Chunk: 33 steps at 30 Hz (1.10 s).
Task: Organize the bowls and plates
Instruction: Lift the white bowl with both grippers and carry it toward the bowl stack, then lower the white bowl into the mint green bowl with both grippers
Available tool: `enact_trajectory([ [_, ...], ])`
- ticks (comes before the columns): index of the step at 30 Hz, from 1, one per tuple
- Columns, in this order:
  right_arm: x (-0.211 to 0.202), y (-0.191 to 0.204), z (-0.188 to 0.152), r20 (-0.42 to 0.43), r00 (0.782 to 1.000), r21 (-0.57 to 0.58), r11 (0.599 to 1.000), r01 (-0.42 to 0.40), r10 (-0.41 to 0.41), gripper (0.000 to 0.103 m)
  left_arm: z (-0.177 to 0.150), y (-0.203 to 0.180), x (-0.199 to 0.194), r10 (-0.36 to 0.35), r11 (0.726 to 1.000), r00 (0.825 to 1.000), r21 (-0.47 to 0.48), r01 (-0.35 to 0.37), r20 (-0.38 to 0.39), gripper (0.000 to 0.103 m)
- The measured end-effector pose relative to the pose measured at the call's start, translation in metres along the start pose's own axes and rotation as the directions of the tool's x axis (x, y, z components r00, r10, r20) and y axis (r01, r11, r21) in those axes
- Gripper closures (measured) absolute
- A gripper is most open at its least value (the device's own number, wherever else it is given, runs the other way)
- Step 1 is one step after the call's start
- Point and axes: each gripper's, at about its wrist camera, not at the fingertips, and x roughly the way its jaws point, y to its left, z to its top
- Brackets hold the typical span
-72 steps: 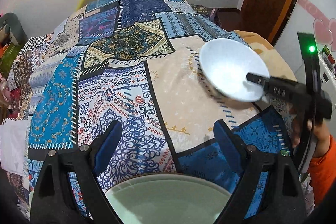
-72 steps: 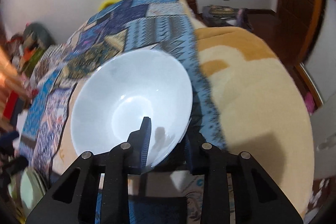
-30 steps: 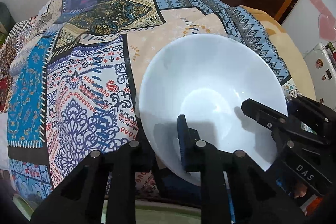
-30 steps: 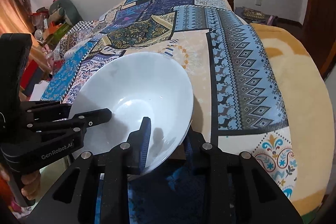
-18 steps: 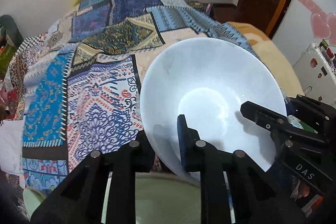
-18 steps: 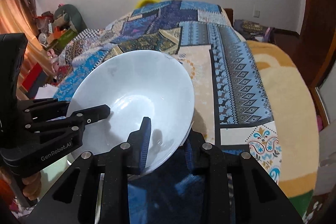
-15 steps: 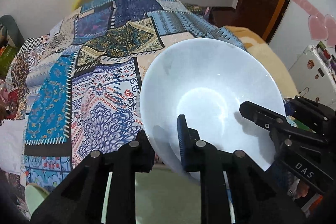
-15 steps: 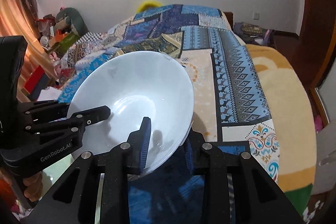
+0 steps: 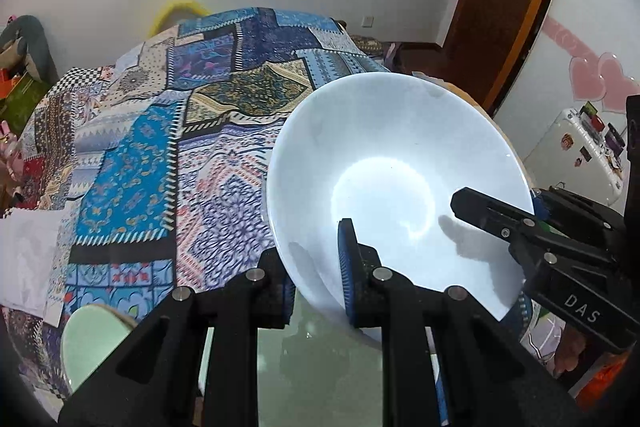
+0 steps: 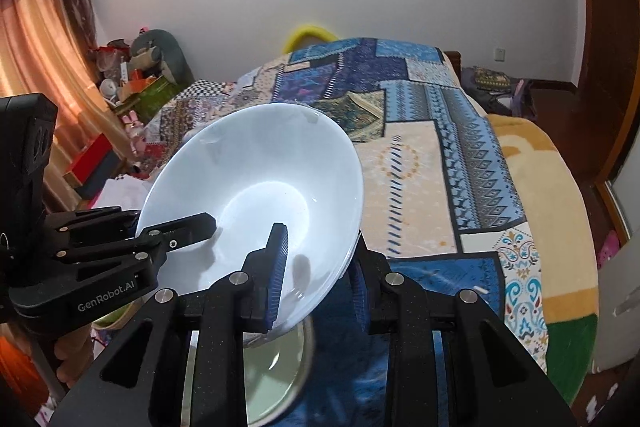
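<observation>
- The wide, shallow white ceramic bowl [image 9: 396,187] hangs in the air over the patchwork blue quilt [image 9: 132,183] on the bed, tilted with its mouth facing back toward both cameras.
- The left gripper [image 9: 316,267] is pinched tight on the bowl's near rim at about 6 o'clock in the left wrist view, one blue-padded finger inside the wall, the other behind it.
- The right gripper [image 10: 316,267] is likewise clamped on the rim, at 5 o'clock of the bowl in the right wrist view, blue ribbed pad [image 10: 278,267] inside and its partner outside.
- So both hands share one bowl, gripping neighbouring stretches of the same lower edge; neither is clearly nearer.
- Directly below, at 6 o'clock, lies a pale green glazed plate [image 9: 320,367], smooth and glossy; a second pale green dish [image 9: 86,339] sits at 8 o'clock in the left wrist view.
- My guess is the bowl goes down onto that green plate, so the drop is straight beneath the fingers.
- Glazed ceramic on thin rim grips looks slippery; the bowl has no long axis, being round.
</observation>
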Motion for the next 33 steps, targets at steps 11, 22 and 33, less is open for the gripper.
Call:
enact_trajectory([
  [11, 0.005, 0.050, -0.009, 0.004, 0.998, -0.037, 0.998, -0.060, 0.060, 0.076, -0.040, 0.046, -0.047, 0.029, 0.997, 0.999, -0.072, -0.026, 0.036, 0.084],
  [22, 0.023, 0.106, -0.025, -0.029, 0.991, -0.089, 0.987, -0.135, 0.133, 0.076, -0.080, 0.102, -0.073, 0.065, 0.985, 0.997, -0.160, -0.059, 0.038, 0.085],
  [33, 0.048, 0.143, -0.038, -0.079, 0.977, -0.091, 0.974, -0.207, 0.200, 0.076, -0.116, 0.148, -0.084, 0.108, 0.969, 0.994, -0.226, -0.101, 0.017, 0.085],
])
